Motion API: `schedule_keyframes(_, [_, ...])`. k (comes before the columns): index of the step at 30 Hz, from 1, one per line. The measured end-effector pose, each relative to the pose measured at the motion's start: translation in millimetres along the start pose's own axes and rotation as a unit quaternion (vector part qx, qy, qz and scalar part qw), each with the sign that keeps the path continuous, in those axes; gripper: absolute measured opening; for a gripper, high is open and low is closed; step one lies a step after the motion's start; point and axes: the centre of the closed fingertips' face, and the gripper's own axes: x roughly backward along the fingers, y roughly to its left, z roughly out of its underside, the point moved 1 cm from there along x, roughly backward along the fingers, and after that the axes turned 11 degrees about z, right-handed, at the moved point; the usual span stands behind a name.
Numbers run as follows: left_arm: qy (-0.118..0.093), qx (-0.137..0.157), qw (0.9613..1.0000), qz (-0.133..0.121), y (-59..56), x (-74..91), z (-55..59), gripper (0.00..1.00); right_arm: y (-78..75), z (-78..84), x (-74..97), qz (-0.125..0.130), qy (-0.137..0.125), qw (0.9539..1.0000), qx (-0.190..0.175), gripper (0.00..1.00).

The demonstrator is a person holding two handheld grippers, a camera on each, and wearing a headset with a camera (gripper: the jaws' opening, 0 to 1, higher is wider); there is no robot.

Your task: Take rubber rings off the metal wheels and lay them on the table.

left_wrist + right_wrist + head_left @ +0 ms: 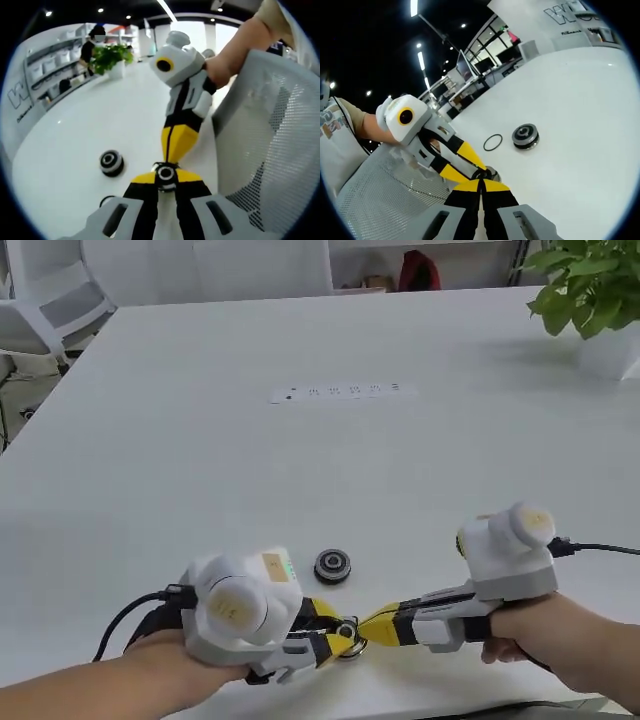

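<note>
A small metal wheel hangs just above the white table's near edge, and my left gripper is shut on it. My right gripper meets it from the right, its yellow tips shut on the wheel's black rubber ring. The left gripper view has the held wheel between its own jaws, with the right gripper coming down onto it. A second wheel with its ring on lies on the table just beyond. One loose rubber ring lies flat beside that wheel.
The white table stretches far ahead, with a flush socket strip in its middle. A potted plant stands at the far right corner. A white mesh chair is close behind the grippers, at the near edge.
</note>
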Motion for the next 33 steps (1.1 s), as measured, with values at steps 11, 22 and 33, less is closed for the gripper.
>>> schedule_keyframes(11, [0.0, -0.002, 1.0, -0.001, -0.1, -0.6, -0.4, 0.12, 15.0, -3.7, -1.0, -0.035, -0.003, 0.9993, 0.012, 0.0])
schedule_keyframes(22, [-0.004, -0.003, 1.0, -0.002, 0.0, -0.5, -0.7, 0.12, 1.6, -4.3, -1.6, -0.001, -0.015, 0.9991, 0.04, 0.0])
schedule_keyframes(33, [-0.002, -0.009, 0.9999, 0.005, 0.8, -1.2, -1.6, 0.13, -2.7, -2.8, -0.9, 0.008, -0.013, 0.9987, 0.05, 0.0])
